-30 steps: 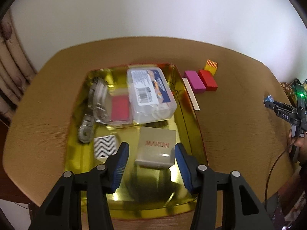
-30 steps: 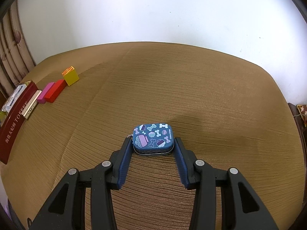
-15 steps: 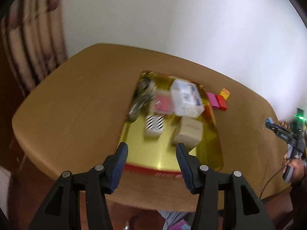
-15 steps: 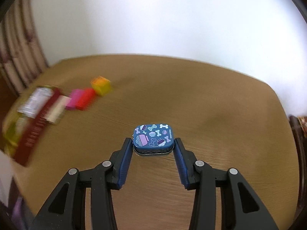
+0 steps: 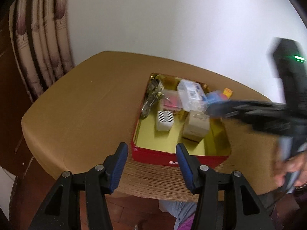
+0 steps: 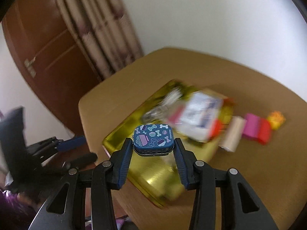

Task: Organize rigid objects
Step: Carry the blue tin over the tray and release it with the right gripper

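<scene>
Resting on the brown table (image 5: pixel 80 115) is a tin (image 5: pixel 172 156) with red outer walls and a gold lining, seen whole from the left wrist; several things are held in it. At the far left corner a jumble of metal pieces (image 5: pixel 151 99) is seen, too small to be named; beside it lies a pink case (image 5: pixel 170 101), and against that a clear box (image 5: pixel 190 95) with a printed label is propped at a tilt. Nearer the front a white block with black zigzags (image 5: pixel 164 119) and a beige box (image 5: pixel 195 127) stand apart from each other; the front part of the gold floor is bare.

Outside the tin, on the table just beyond its right wall, a cream block (image 6: pixel 232 134), a magenta block (image 6: pixel 251 126), a red block (image 6: pixel 265 132) and a yellow-orange block (image 6: pixel 276 119) are lined up, blurred in the right wrist view.

The blue tin (image 6: pixel 153 139), patterned with bones and bowls, is gripped between the pads of the right gripper (image 6: pixel 153 149) and is carried above the gold floor, clear of it; in the left wrist view that gripper (image 5: pixel 216 108) is seen only as a dark blur over the tin's right side.

The left gripper (image 5: pixel 151 163) is held with its jaws parted and nothing between them, over the table edge in front of the tin's red wall.
</scene>
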### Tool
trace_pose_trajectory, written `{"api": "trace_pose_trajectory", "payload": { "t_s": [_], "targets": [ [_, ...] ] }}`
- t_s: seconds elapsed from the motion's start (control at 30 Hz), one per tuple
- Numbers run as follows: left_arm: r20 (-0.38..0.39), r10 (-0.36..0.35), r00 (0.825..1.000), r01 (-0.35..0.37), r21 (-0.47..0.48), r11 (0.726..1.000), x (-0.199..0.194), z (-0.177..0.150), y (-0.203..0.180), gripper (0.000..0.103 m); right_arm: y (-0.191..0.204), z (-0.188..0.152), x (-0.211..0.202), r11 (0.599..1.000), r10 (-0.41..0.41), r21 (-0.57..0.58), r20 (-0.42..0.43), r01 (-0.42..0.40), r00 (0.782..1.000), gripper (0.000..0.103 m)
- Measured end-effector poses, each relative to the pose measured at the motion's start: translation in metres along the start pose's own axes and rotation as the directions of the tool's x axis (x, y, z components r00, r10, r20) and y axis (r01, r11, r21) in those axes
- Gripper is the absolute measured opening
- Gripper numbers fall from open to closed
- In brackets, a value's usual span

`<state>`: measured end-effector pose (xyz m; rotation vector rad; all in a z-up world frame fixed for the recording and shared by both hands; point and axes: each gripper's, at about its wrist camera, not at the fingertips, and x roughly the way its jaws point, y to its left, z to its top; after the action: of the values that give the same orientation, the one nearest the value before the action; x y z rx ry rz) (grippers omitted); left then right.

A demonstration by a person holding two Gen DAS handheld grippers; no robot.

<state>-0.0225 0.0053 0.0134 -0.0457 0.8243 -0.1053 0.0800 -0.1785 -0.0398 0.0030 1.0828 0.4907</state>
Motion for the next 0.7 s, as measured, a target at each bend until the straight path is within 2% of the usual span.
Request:
{"api": "trace_pose_trajectory", "payload": {
  "t_s": [0.1,0.33,0.7],
  "targets": [
    [-0.001,-0.013,1.000,0.013,-0.004,1.000,0.000,0.001,0.001,0.053,0.017,0.005,0.035,1.000,0.009,-0.015,-0.060,-0.010,0.998,0.040],
    [-0.063,-0.017,0.998,0.014,-0.044,0.999,0.013,0.001,0.011,0.053,0.039,0.009,0.073,0.998,0.004,-0.066,-0.145,-0.014,0.989,0.040],
    [-0.095,-0.002,0.996,-0.003,-0.055,0.998,0.024,0.000,0.015,0.053,0.042,0.019,0.110,0.992,-0.076,-0.112,-0.188,0.056,0.979,0.042]
  ]
}}
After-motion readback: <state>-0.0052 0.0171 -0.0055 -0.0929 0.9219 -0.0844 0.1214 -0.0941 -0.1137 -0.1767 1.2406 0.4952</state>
